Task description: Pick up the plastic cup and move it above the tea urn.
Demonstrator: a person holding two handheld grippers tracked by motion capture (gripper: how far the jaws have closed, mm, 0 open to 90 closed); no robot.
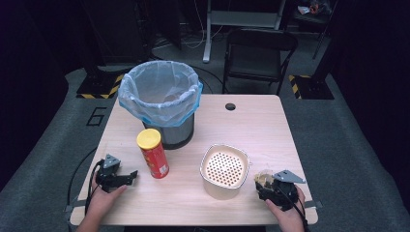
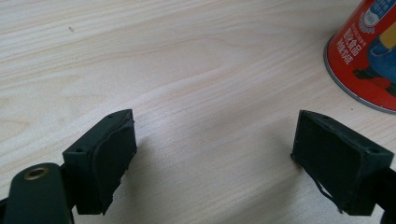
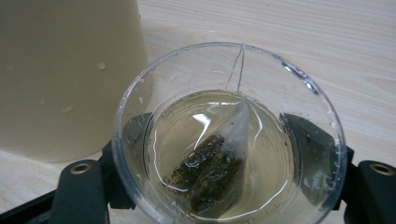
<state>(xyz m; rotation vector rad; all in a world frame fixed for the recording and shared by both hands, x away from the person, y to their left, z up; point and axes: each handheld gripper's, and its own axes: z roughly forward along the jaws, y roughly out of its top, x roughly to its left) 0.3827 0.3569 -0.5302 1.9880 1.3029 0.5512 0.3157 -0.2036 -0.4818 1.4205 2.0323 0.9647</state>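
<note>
My right gripper [image 1: 263, 186] is shut on a clear plastic cup [image 3: 229, 135] at the table's front right. Pale tea and a pyramid tea bag [image 3: 219, 163] sit in the cup; the bag's string runs up over the far rim. The cup [image 1: 263, 178] stands just right of a cream strainer pot [image 1: 224, 170] with a perforated insert. My left gripper [image 1: 130, 175] is open near the front left, jaws wide apart over bare wood [image 2: 210, 140]. A red chip can with a yellow lid [image 1: 153, 153] stands upright just right of it; its base [image 2: 369, 60] appears in the left gripper view.
A metal bin with a clear blue-edged liner [image 1: 160, 99] stands at the back left, right behind the can. The wooden table [image 1: 256, 125] has a cable hole [image 1: 230, 106] near its far edge. A black folding chair [image 1: 258, 55] stands beyond the table.
</note>
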